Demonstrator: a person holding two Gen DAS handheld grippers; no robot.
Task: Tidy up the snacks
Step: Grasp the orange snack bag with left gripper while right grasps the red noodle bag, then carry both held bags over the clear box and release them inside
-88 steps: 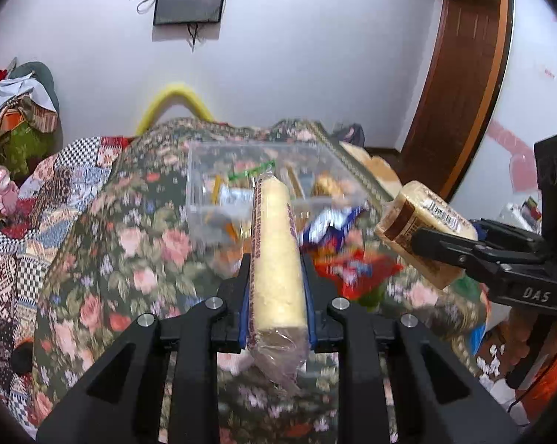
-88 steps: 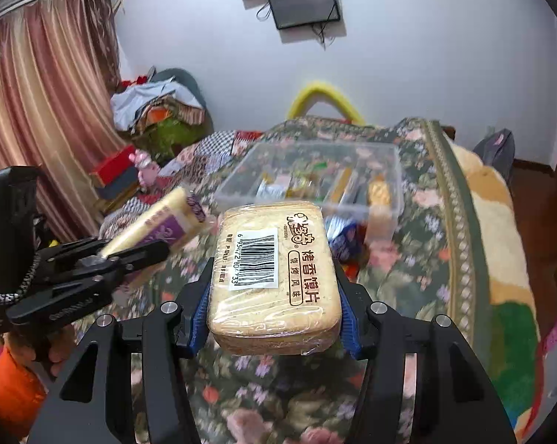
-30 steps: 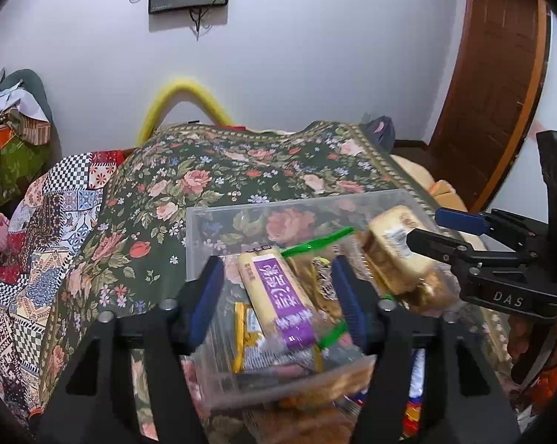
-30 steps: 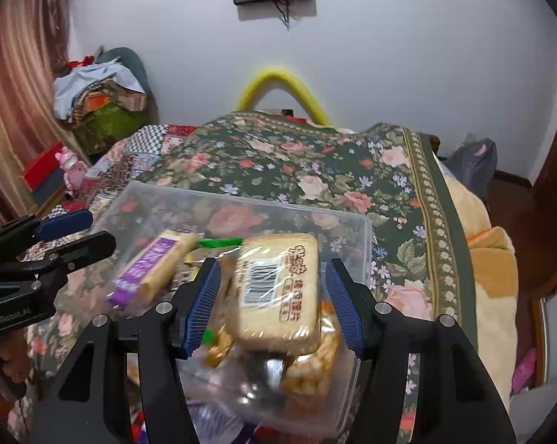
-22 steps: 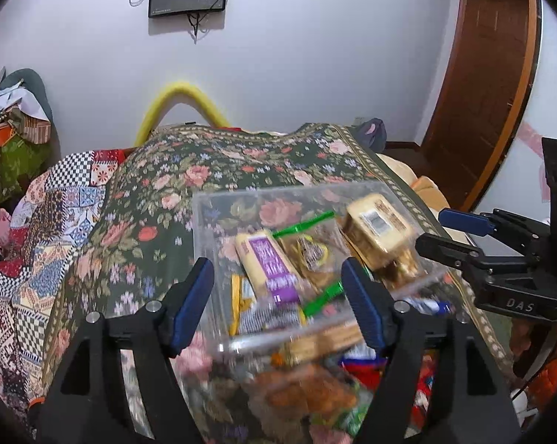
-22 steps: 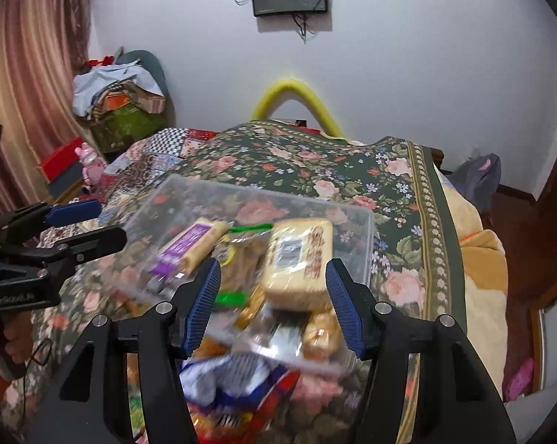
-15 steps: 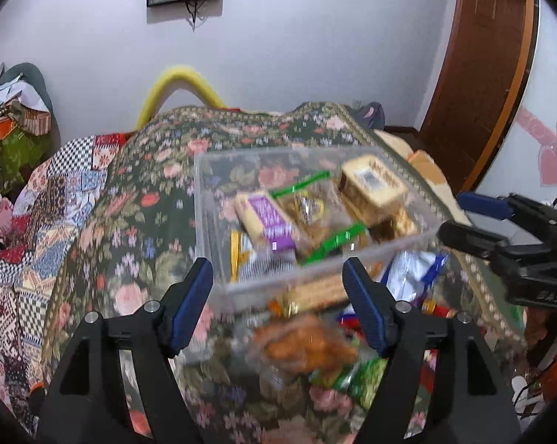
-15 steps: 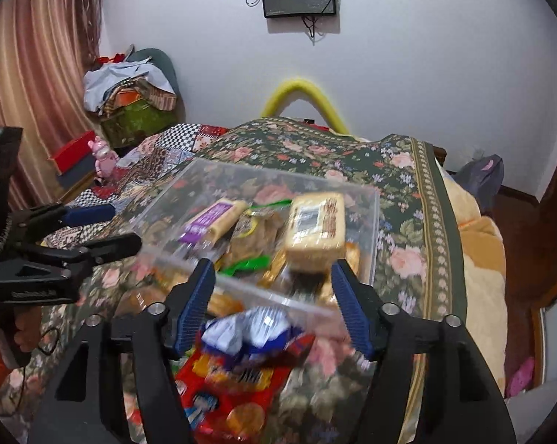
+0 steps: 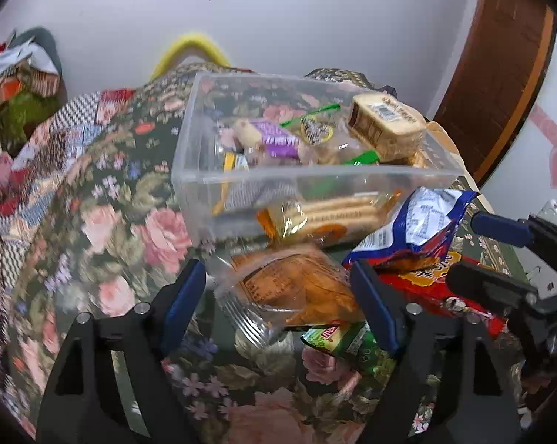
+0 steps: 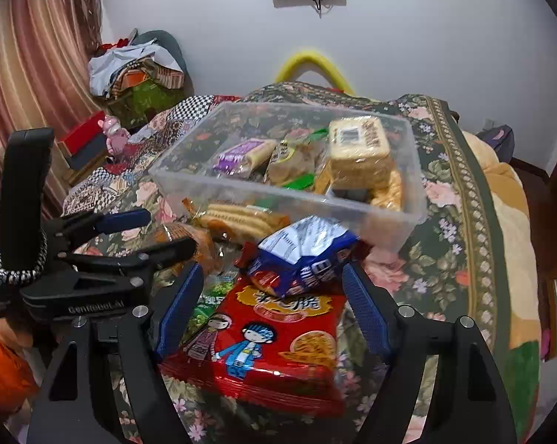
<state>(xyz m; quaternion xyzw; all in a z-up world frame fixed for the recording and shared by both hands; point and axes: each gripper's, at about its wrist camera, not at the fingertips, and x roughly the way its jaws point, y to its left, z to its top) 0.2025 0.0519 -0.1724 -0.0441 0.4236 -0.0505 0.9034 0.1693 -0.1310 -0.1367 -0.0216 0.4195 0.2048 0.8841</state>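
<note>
Both hand-held grippers, left [image 9: 278,296] and right [image 10: 272,296], spread and holding nothing, hover over loose snack packets [image 10: 263,336] on the bed [image 10: 459,192] beside the clear bin [image 10: 241,185] of snacks.

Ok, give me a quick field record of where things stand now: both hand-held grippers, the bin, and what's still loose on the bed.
left hand-held gripper: open, empty, over a clear-wrapped pastry pack
right hand-held gripper: open, empty, over the red snack bag
clear bin: on the floral bedspread, holds the purple-label biscuit pack, the tan bread pack and other snacks
still outside bin: blue-white bag atop the red bag, green packet, biscuit pack against the bin's near wall
</note>
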